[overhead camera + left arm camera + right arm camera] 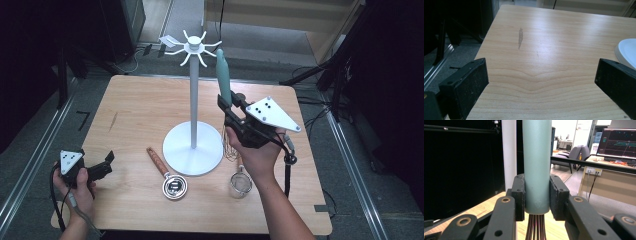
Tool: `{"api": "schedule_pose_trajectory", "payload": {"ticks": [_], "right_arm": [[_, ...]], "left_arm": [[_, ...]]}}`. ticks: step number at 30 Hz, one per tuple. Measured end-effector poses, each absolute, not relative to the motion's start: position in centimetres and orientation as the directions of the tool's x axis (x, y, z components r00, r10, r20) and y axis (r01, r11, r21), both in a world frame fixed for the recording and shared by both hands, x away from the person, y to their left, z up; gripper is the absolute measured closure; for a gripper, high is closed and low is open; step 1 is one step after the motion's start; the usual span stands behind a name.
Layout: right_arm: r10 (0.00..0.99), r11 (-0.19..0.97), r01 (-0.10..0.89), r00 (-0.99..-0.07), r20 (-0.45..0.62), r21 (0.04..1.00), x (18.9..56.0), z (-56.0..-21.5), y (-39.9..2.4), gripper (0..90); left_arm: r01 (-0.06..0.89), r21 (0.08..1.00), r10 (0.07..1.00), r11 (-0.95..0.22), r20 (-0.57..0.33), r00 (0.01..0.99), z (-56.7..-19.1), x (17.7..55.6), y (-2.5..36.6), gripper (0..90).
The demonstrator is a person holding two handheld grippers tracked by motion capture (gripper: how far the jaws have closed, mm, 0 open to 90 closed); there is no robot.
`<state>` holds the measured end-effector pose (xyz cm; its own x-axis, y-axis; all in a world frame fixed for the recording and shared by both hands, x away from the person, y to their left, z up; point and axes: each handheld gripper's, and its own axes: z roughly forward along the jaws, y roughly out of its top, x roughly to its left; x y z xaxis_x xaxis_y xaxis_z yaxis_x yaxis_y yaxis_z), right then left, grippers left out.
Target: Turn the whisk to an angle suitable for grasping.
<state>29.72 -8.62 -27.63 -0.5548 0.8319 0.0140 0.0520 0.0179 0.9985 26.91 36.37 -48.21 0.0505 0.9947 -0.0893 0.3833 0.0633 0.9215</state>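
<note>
whisk [223, 80]: being held upright above the table [135, 105], teal handle up, wires down, just right of the white rack's pole [193, 107] | right tongs [231, 107]: being kept clamped on the handle's lower end | left tongs [102, 167]: being held wide apart, gripping nothing, low over the table's near left corner | strainer [241, 184] and wooden-handled scoop [167, 177]: lying by the rack's base

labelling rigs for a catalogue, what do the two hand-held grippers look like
Both are black. The left hand-held gripper has a small grey three-cornered plate with dots, flat black padded jaws and a trailing grey cable. The right hand-held gripper has a larger dotted plate, brass-coloured pivot pins and a black cable. Both forearms are unsleeved.
</note>
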Motion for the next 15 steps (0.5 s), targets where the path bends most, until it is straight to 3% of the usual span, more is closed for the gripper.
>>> {"api": "schedule_pose_trajectory", "payload": {"ticks": [15], "right_arm": [[0.845, 0.038, 0.021, -0.535, -0.020, 0.999, 29.93, -28.13, -8.07, 71.0]], "left_arm": [[0.384, 0.921, 0.995, 0.062, -0.088, 0.052, -48.21, 26.91, 36.37, 0.0]]}}
